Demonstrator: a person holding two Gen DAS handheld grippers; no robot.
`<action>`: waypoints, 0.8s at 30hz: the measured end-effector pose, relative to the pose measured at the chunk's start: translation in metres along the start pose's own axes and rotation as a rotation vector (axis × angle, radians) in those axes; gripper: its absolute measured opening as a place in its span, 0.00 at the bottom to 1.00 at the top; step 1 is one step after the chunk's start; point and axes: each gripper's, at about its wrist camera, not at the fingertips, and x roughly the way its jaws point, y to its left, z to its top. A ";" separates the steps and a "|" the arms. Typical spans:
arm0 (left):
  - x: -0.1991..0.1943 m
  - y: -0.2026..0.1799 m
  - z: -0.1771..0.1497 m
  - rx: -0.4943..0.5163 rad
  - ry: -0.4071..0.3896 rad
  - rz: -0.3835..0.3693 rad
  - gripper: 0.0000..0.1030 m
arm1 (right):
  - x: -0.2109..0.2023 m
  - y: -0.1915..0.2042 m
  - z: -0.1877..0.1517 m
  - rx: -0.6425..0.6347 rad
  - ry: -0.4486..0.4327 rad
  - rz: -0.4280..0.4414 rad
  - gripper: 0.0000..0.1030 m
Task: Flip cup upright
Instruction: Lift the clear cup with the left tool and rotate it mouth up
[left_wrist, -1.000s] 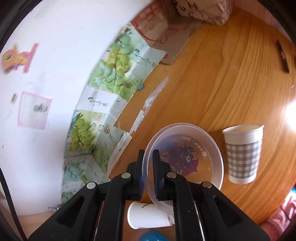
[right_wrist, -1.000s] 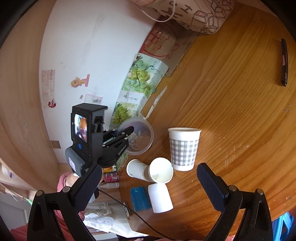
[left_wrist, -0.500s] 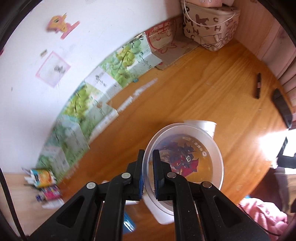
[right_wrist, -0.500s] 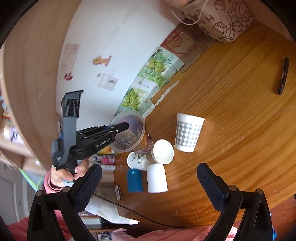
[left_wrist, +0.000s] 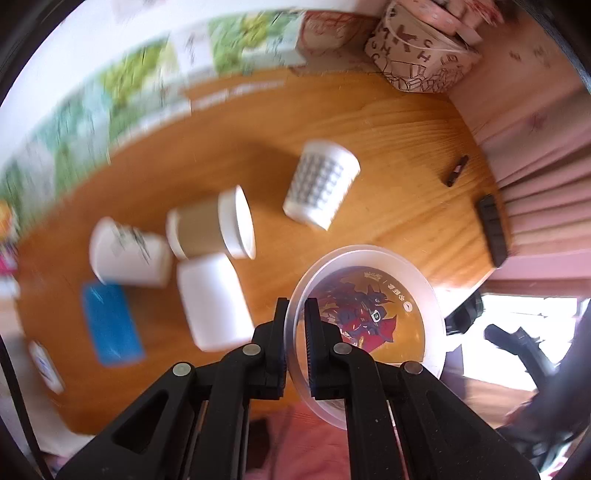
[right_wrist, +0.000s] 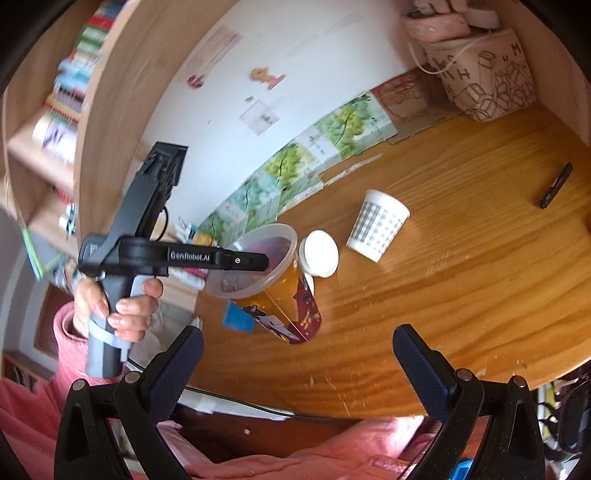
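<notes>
My left gripper (left_wrist: 295, 332) is shut on the rim of a clear plastic cup (left_wrist: 369, 317) with a red and dark print. It holds the cup in the air above the table's front edge, mouth up and tilted. The right wrist view shows the same cup (right_wrist: 273, 280) pinched by the left gripper (right_wrist: 258, 260). My right gripper (right_wrist: 295, 354) is open and empty, low at the front of the table.
A grey checked paper cup (left_wrist: 319, 186) stands upright on the wooden table (left_wrist: 388, 140). Three cups lie on their sides at left: brown-sleeved (left_wrist: 210, 229), plain white (left_wrist: 212, 299), printed white (left_wrist: 129, 254). A blue card (left_wrist: 110, 325), a pen (left_wrist: 456, 175) and a patterned bag (left_wrist: 421, 55) are also there.
My left gripper has lifted the clear cup and carried it toward the table's front edge, and its view has swung right. The right gripper has pulled back and stays open.
</notes>
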 end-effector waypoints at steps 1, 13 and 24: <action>0.005 0.005 -0.007 -0.038 0.013 -0.035 0.08 | 0.000 0.004 -0.007 -0.026 0.002 -0.010 1.00; 0.056 0.031 -0.044 -0.242 0.124 -0.210 0.08 | 0.013 0.029 -0.048 -0.205 0.062 -0.130 1.00; 0.094 0.036 -0.040 -0.235 0.228 -0.271 0.08 | 0.036 0.037 -0.053 -0.262 0.084 -0.211 1.00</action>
